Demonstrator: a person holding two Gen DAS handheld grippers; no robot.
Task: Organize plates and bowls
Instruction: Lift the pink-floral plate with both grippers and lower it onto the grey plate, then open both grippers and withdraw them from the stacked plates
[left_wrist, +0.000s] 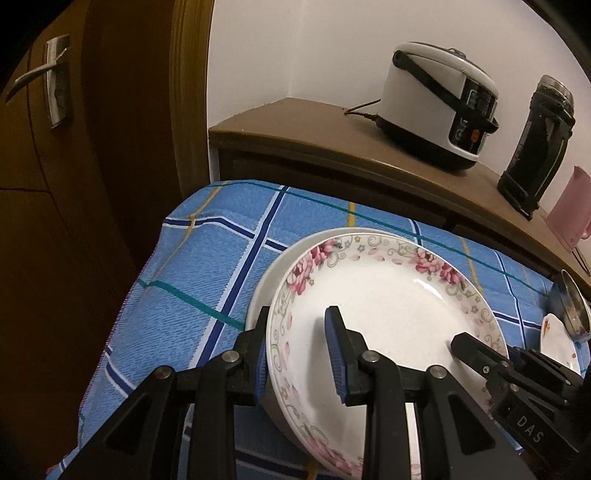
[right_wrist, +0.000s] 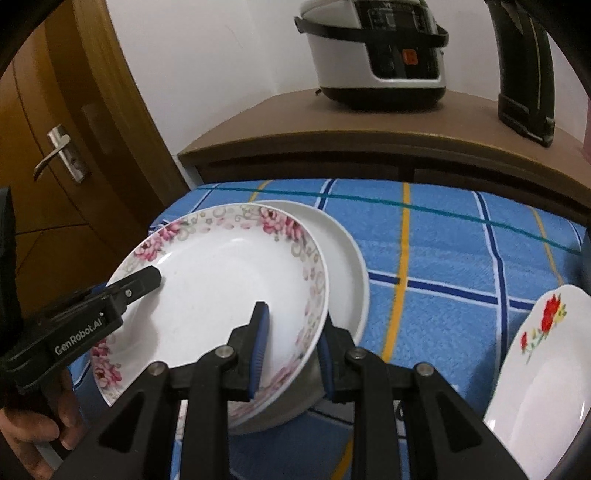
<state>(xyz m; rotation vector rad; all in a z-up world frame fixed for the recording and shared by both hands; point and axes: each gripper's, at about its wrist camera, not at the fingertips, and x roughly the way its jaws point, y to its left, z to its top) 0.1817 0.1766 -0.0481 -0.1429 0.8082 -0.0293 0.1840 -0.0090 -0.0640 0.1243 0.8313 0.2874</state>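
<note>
A white plate with a pink floral rim is held from two sides. My left gripper is shut on its left rim, one finger under the rim and one on the plate's face. My right gripper is shut on the opposite rim the same way. Each gripper shows in the other's view: the right gripper and the left gripper. The floral plate hangs slightly tilted over a plain white plate lying on the blue checked cloth. Whether the two plates touch I cannot tell.
A plate with red flowers and a steel bowl sit at the cloth's right. Behind is a brown cabinet with a rice cooker, a black flask and a pink object. A wooden door stands left. A hand holds the left gripper.
</note>
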